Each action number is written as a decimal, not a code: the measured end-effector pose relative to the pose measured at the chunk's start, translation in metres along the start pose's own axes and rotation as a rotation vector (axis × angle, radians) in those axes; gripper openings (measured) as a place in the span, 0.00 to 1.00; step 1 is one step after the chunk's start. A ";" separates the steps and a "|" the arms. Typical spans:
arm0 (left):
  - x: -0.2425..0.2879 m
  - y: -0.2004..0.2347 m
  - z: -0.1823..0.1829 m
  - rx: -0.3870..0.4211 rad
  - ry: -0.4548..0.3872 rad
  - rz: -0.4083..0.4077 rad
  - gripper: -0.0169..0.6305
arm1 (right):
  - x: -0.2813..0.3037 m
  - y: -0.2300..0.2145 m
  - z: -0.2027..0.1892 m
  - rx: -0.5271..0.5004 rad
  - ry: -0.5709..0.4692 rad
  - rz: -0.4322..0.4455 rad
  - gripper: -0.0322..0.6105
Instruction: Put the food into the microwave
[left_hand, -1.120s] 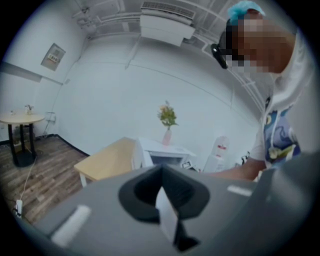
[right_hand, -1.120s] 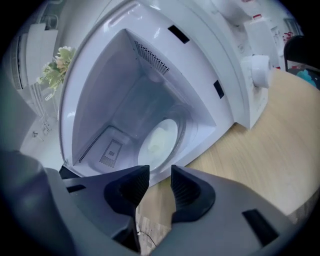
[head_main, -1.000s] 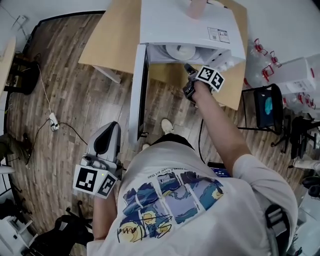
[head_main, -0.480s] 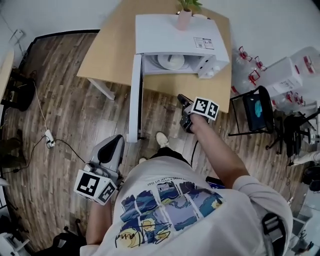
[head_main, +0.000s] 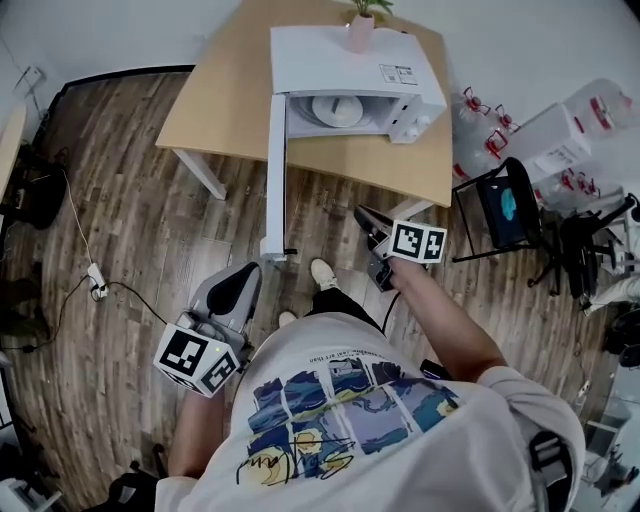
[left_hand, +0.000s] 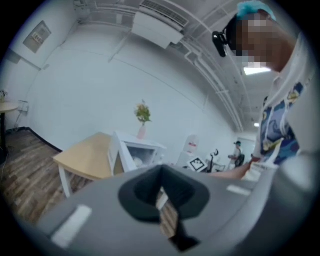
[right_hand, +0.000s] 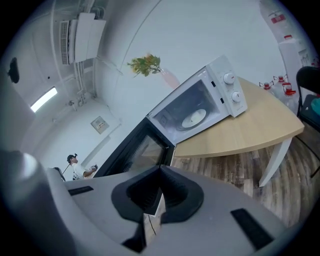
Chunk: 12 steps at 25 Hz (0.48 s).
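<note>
Left gripper (head_main: 243, 280) and right gripper (head_main: 368, 218): both pressed together, empty. The operator should probably push the open door (head_main: 276, 170) of the microwave (head_main: 340, 60) shut evenly.

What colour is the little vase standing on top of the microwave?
Pale pink. The small vase shows best in the head view.

Microwave (head_main: 340, 60): white casing. Its door (right_hand: 132, 145): black frame, dark glass on the inner face. Plate (head_main: 335, 108) inside: white. Table (head_main: 215, 100): pale tan wood. Floor (head_main: 140, 220): grey-brown planks, streaked grain. Vase (head_main: 359, 33) at the far end: pink, with a green and yellow sprig (right_hand: 145, 64). Left gripper (head_main: 248, 272) and right gripper (head_main: 364, 214): grey shells, black pads, white cubes with black square markers. Shirt (head_main: 350, 400): white, printed with blue-and-yellow painted panels.
</note>
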<state>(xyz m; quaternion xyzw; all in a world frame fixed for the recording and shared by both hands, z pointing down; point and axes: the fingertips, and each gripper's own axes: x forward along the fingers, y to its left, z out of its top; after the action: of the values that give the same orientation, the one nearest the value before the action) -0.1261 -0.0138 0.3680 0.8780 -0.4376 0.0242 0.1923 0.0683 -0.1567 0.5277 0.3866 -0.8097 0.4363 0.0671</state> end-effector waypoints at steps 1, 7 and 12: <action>-0.002 -0.002 -0.004 0.001 0.002 -0.008 0.04 | -0.006 0.006 -0.003 -0.014 -0.001 0.004 0.06; -0.015 -0.014 -0.023 0.036 0.032 -0.049 0.04 | -0.037 0.040 -0.026 -0.109 -0.014 0.026 0.06; -0.024 -0.020 -0.031 0.035 0.038 -0.071 0.04 | -0.054 0.068 -0.040 -0.196 -0.008 0.047 0.06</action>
<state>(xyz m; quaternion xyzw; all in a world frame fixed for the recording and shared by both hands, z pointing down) -0.1217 0.0263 0.3856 0.8955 -0.4021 0.0416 0.1861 0.0505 -0.0739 0.4837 0.3609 -0.8577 0.3549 0.0909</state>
